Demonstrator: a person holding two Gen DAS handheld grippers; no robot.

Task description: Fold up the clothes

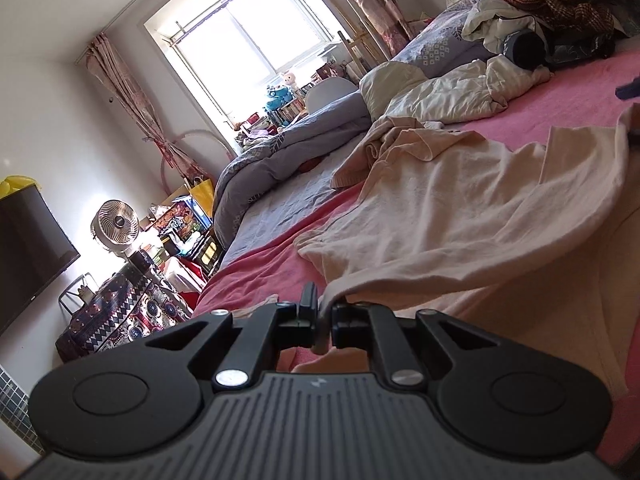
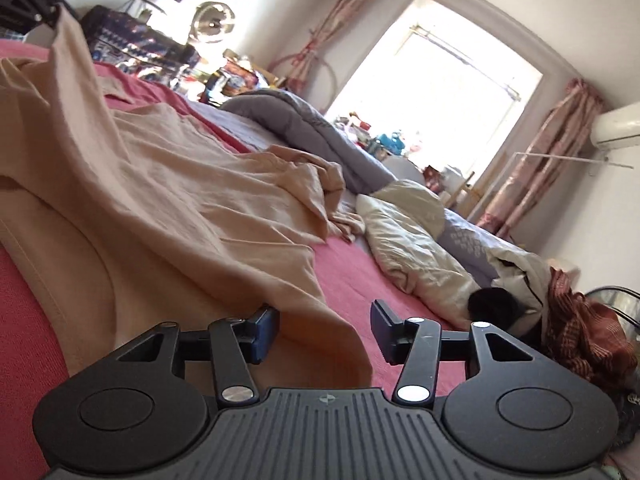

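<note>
Pink bedspread (image 2: 352, 264), beige garment (image 2: 168, 184) corner between right hand-held gripper (image 2: 325, 330) (parted)

Lighting: daylight, strong, from a window (image 1: 244, 44) far ahead of the left gripper (image 1: 320, 312) and ahead and to the right of the right gripper (image 2: 324, 332). Window panes blown out to white in both views; no detail outside.
Glare: a washed haze spreads over the clutter below the window.
Shadows: soft; dark folds in the beige garment (image 1: 460, 216) just beyond the left fingertips; gripper bodies nearly black.
Distortion: heavy fisheye; walls and window frame bow; black corners at frame edges.
Focus: near cloth slightly soft; distant items small, indistinct.
</note>
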